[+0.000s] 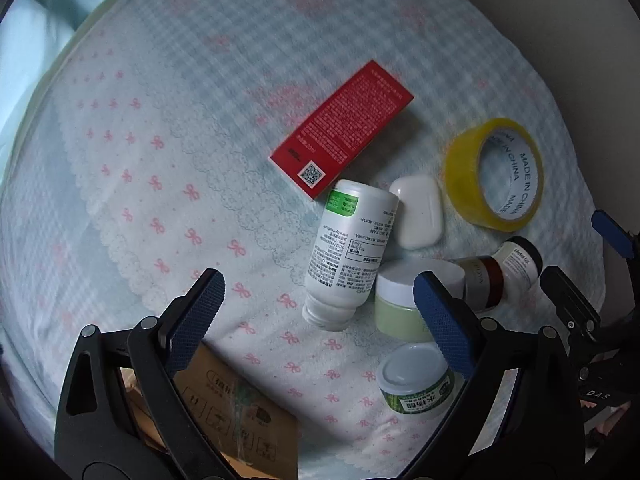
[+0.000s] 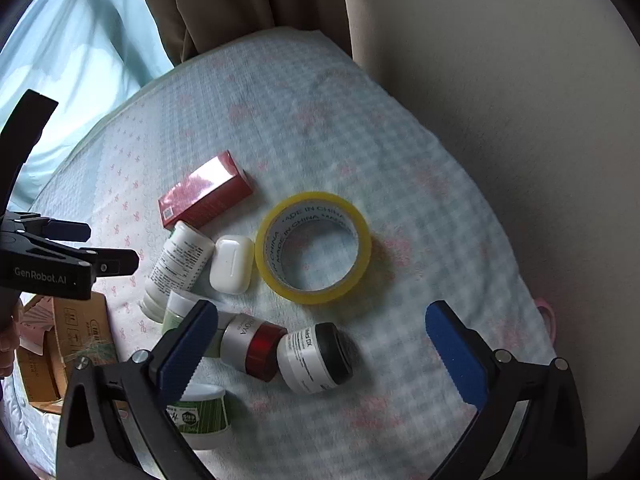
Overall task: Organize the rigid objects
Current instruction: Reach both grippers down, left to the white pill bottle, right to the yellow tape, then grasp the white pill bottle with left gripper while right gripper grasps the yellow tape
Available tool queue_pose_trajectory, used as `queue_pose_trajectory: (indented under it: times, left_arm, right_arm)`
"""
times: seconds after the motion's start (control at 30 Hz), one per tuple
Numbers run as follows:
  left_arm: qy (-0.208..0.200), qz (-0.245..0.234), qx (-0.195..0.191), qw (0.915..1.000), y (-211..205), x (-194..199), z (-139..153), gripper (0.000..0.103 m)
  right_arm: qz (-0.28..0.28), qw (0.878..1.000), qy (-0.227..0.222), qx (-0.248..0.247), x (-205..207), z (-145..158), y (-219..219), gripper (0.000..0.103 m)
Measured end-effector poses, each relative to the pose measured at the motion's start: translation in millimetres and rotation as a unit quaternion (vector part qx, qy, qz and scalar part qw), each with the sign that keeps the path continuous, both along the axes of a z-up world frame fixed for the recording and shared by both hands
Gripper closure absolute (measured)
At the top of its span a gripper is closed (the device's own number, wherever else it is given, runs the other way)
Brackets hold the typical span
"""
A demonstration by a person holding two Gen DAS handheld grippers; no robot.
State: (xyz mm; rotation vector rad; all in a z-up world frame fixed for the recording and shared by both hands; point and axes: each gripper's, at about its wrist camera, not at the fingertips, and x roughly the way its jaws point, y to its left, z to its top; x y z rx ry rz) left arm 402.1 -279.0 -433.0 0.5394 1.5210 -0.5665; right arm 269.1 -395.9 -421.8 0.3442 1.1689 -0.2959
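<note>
Several small objects lie clustered on a checked bedcover [image 1: 160, 184]: a red box [image 1: 342, 130] [image 2: 206, 190], a white bottle [image 1: 348, 248] [image 2: 178, 264] on its side, a white earbud case [image 1: 418, 212] [image 2: 232, 266] and a yellow tape roll [image 1: 464, 168] [image 2: 312, 295]. Beside them are a pale green jar [image 1: 400, 304] [image 2: 176, 312], a green-label tub [image 1: 416, 384] [image 2: 204, 408], a silver-and-red jar [image 1: 484, 280] [image 2: 252, 344] and a black-lidded white jar [image 1: 520, 260] [image 2: 316, 356]. My left gripper [image 1: 318, 280] [image 2: 96, 246] is open over the bottle, pads clear of it. My right gripper [image 2: 322, 308] [image 1: 584, 252] is open over the jars, holding nothing.
An open cardboard box [image 1: 240, 400] [image 2: 76, 332] sits at the bed's near-left edge. Behind the bed hang a brown curtain [image 2: 224, 4] and a beige padded panel [image 2: 500, 100]. The bedcover's far half holds nothing.
</note>
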Motion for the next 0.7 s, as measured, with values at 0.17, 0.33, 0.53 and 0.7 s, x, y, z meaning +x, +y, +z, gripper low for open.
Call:
queue_pose_trajectory:
  times: [0.17, 0.33, 0.53, 0.7]
  left_arm:
    - [0.028, -0.011, 0.034, 0.9990, -9.9, 5.7, -37.5, 0.014]
    - [0.067, 0.005, 0.051, 0.9964, -17.2, 13.5, -63.2, 0.014]
    - [0.095, 0.005, 0.069, 0.9931, -32.3, 12.9, -87.3, 0.032]
    - [0.109, -0.006, 0.074, 0.9913, -48.2, 6.1, -104.1, 0.051]
  right_arm:
    - [-0.011, 0.999, 0.030, 0.006, 17.9, -37.4, -2.4, 0.000]
    - [-0.002, 0.999, 0.035, 0.008, 31.5, -50.2, -5.9, 0.000]
    - [0.028, 0.998, 0.060, -0.011, 46.7, -55.8, 0.3, 0.000]
    - [0.045, 0.996, 0.071, -0.031, 54.5, -60.5, 2.9, 0.007]
